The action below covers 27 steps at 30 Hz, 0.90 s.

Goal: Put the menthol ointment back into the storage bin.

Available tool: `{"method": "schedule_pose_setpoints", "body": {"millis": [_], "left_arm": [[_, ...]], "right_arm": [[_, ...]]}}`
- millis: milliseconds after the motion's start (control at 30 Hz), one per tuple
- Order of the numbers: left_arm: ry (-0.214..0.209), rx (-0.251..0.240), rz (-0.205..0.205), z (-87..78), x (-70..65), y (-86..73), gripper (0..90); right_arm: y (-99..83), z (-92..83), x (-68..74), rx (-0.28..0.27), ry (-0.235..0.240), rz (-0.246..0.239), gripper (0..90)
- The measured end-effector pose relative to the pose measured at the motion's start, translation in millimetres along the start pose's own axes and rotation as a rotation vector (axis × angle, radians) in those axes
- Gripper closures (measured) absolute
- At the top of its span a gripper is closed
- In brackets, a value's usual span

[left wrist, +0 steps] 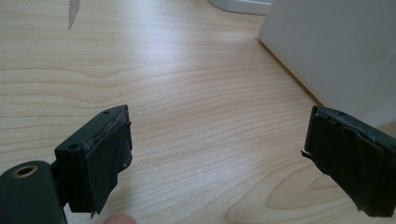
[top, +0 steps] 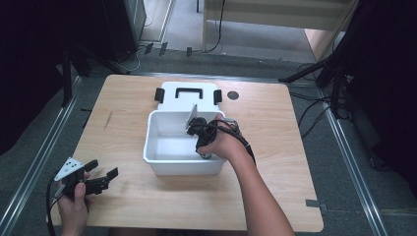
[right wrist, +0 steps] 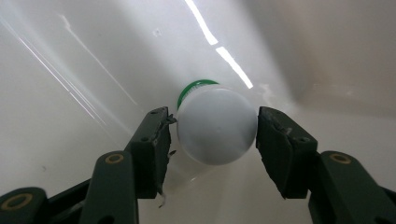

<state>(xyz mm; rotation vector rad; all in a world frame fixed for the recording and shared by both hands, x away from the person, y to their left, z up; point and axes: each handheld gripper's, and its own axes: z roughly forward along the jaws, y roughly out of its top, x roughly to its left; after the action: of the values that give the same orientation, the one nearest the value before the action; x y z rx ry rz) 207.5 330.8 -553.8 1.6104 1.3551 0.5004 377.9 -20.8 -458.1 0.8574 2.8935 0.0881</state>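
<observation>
A white bottle (right wrist: 215,126) with a green cap (right wrist: 196,86) lies inside the white bin (top: 169,164), base end toward the camera. My right gripper (right wrist: 212,135) reaches into the bin's right side (top: 204,142). Its jaws stand on either side of the bottle's base, the right pad (right wrist: 271,140) at its edge and a thin gap showing at the left pad (right wrist: 159,140). My left gripper (top: 101,172) rests open and empty over the table's near left corner, with bare wood (left wrist: 205,140) between its jaws.
The bin's white lid (top: 187,101) with black latches lies flat behind the bin. A dark round mark (top: 233,95) sits on the table (top: 123,103) beside the lid. The bin's outer wall (left wrist: 336,46) stands just right of my left gripper.
</observation>
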Motion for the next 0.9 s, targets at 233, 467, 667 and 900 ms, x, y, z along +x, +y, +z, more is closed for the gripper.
{"method": "schedule_pose_setpoints", "body": {"millis": [233, 467, 667, 900], "left_arm": [[0.001, 0.003, 0.001, 0.3, -0.1, 0.1, 8.4], [0.002, 0.001, 0.002, 0.5, -0.2, 0.2, 8.4], [0.0, 0.001, 0.001, 0.6, 0.0, 0.2, 8.4], [0.001, 0.002, 0.003, 0.8, 0.2, 0.3, 8.4]], "right_arm": [[-4.5, -22.8, -0.8, -0.065, -0.02, 0.001, 42.9], [-11.2, -47.2, -4.9, -0.1, -0.015, 0.018, 42.3], [-19.4, -66.1, -9.8, -0.143, -0.022, 0.034, 42.2], [-40.6, -80.5, -19.8, -0.177, -0.043, 0.075, 40.9]]}}
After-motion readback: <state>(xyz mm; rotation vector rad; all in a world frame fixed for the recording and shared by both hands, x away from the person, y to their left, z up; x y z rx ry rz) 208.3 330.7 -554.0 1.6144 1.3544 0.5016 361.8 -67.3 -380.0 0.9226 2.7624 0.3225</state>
